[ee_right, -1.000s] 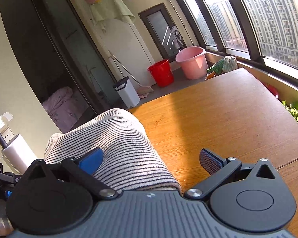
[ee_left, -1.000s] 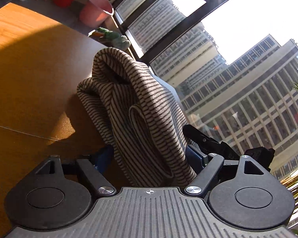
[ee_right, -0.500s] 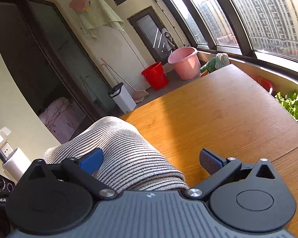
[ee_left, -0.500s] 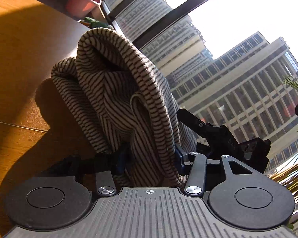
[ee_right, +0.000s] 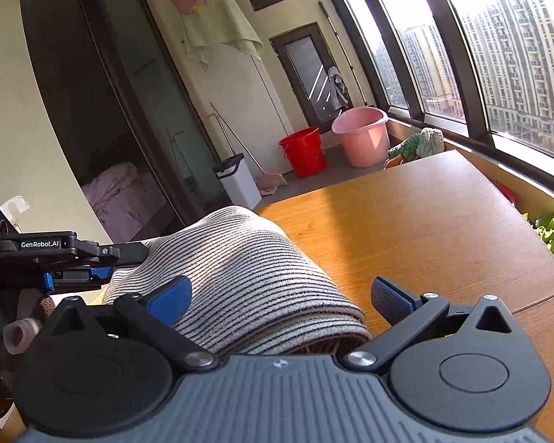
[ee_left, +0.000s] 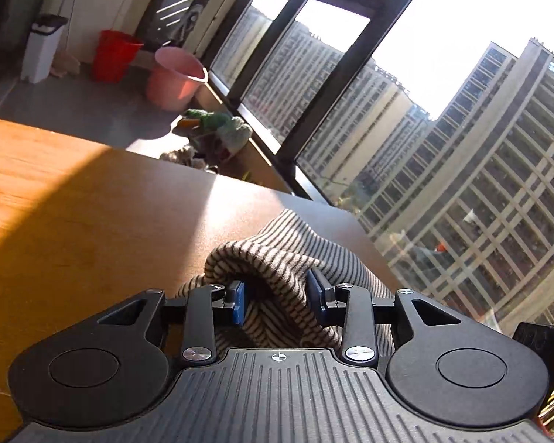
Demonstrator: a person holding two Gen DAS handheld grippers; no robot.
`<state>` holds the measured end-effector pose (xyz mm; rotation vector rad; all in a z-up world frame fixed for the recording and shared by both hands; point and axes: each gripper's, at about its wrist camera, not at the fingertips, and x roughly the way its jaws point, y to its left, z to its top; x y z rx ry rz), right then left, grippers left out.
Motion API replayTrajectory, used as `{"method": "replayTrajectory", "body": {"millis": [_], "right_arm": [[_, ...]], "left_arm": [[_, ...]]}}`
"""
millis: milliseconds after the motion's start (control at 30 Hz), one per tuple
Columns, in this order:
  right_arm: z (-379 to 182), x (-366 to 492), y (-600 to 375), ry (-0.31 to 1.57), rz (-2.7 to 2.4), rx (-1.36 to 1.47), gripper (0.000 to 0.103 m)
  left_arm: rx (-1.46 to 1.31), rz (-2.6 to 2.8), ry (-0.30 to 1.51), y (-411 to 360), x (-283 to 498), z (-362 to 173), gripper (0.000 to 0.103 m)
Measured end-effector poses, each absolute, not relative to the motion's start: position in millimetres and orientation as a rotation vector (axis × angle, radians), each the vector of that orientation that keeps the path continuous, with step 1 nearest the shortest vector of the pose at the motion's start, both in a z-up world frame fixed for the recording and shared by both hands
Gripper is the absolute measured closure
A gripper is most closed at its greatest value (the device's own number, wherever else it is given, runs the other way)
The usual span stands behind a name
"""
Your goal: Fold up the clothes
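A beige garment with thin dark stripes (ee_right: 232, 254) lies bunched on the wooden table (ee_right: 424, 229). My left gripper (ee_left: 277, 295) is closing, and a thick fold of the striped garment (ee_left: 288, 254) is squeezed between its blue pads. From the right wrist view the left gripper (ee_right: 103, 269) shows side-on at the garment's left edge. My right gripper (ee_right: 280, 295) stands open and wide over the near end of the garment. Its left pad lies over the cloth, while its right pad is apart from it, above bare wood.
Beyond the table's far edge stand a pink bucket (ee_right: 362, 136), a red bucket (ee_right: 304, 151) and a white bin (ee_right: 240, 181). A green bundle (ee_right: 417, 144) sits by the far corner. Windows run along the right, with plants (ee_right: 550, 232) below them.
The left jaws have narrowed from wide to pinching the striped fold, and the left view has swung, so the garment sits lower. The left gripper has come into the right view. The right gripper stays open.
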<state>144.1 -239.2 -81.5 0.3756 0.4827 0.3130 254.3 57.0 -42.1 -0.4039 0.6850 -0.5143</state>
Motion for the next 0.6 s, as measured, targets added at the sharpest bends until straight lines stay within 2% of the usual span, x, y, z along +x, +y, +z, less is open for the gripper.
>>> {"method": "replayTrajectory", "body": {"millis": [267,367,400,433,467,600], "right_arm": [[-87,152,-235,0.524,0.337,0.361,0.000],[-87,152,-232,0.540,0.337,0.360,0.000],[-87,152,-231,0.549,0.338,0.360,0.000],[-88,153,-230,0.557,0.338,0.359,0.000],[-84,152,-229,0.551,0.364,0.325,0.000],[-63,157,-233,0.537,0.446,0.212,0.000]], "left_arm": [[-0.411,-0.490,0.696,60,276,-51,0.067],[-0.470,-0.477,0.716,69,261,-44,0.061],[-0.495,-0.485,0.730,72,253,-41,0.049],[-0.520,-0.493,0.744,75,245,-39,0.030],[-0.546,-0.502,0.758,79,237,-36,0.024],[-0.612,-0.542,0.844,74,219,-39,0.012]]}}
